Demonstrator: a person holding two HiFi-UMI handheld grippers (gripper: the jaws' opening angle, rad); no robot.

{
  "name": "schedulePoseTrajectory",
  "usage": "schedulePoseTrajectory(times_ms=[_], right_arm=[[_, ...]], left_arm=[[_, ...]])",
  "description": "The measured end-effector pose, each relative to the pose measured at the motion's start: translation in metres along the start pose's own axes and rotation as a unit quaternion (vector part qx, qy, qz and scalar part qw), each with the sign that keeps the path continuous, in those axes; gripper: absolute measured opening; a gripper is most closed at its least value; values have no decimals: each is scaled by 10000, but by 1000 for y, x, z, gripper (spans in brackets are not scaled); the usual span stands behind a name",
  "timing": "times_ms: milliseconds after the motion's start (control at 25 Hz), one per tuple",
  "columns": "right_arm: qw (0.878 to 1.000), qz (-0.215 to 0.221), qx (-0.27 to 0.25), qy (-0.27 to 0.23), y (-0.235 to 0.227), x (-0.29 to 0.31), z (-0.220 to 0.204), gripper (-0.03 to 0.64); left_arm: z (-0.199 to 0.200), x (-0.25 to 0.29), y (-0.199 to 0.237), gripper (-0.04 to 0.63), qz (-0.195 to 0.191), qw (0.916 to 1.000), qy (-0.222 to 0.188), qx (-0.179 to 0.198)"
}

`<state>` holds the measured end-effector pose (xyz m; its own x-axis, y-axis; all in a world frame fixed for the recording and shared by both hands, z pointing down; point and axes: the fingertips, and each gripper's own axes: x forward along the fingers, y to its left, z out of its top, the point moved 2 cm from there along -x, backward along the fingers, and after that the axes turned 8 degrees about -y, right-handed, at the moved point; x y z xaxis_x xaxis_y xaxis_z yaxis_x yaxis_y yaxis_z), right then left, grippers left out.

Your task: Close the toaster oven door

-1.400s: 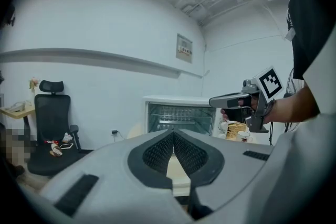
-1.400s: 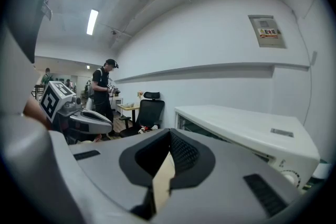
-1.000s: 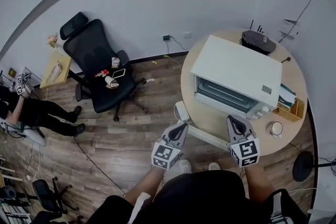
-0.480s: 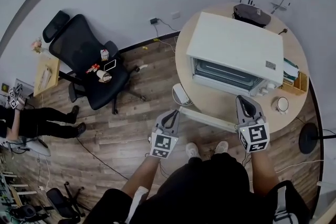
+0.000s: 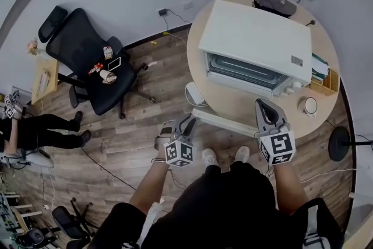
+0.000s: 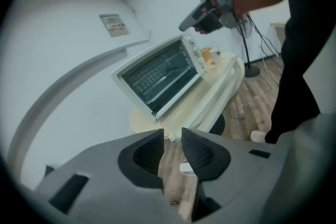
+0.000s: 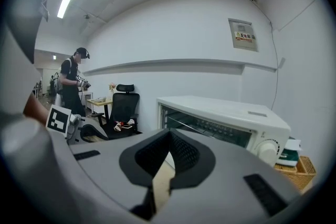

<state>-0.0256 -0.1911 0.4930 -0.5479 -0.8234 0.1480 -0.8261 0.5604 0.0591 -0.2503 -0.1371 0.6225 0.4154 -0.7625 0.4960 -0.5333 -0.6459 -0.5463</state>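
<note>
A white toaster oven (image 5: 256, 38) stands on the round table (image 5: 233, 103) with its door (image 5: 224, 123) hanging down open over the table's near edge. In the head view my left gripper (image 5: 188, 121) hovers over the floor just left of the door's left end. Its jaws are opening, with nothing between them. My right gripper (image 5: 260, 104) sits above the door's right end, jaws shut and empty. The left gripper view shows the left gripper (image 6: 172, 134) below the oven (image 6: 157, 76) and open door (image 6: 210, 94). The right gripper (image 7: 169, 135) faces the oven's front (image 7: 220, 115).
On the table are a mug (image 5: 307, 105), a wooden organizer (image 5: 326, 81) and a black device (image 5: 274, 2). A white unit (image 5: 195, 93) sits on the floor by the table. A black office chair (image 5: 87, 55) and a person (image 5: 35, 125) are at the left.
The head view has swung, so the oven now sits higher and more to the left. Both grippers stay near the open door's two ends, the right one slightly closer to the oven.
</note>
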Motion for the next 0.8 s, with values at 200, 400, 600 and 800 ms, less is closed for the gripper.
schedulePoseTrajectory(times_ms=[200, 400, 600, 800], right_arm=[[10000, -43, 5, 25, -6, -8, -3, -6], [10000, -34, -12, 30, -9, -14, -3, -6], [10000, 23, -13, 71, -13, -19, -6, -6], [9998, 143, -1, 115, -13, -24, -8, -8]], left_arm=[[-15, 7, -9, 97, -242, 9875, 453, 1489], [-25, 17, -18, 97, -369, 9701, 752, 2276], [-20, 27, -22, 94, -200, 9645, 799, 2508], [-17, 31, -21, 52, -79, 9678, 724, 2409]])
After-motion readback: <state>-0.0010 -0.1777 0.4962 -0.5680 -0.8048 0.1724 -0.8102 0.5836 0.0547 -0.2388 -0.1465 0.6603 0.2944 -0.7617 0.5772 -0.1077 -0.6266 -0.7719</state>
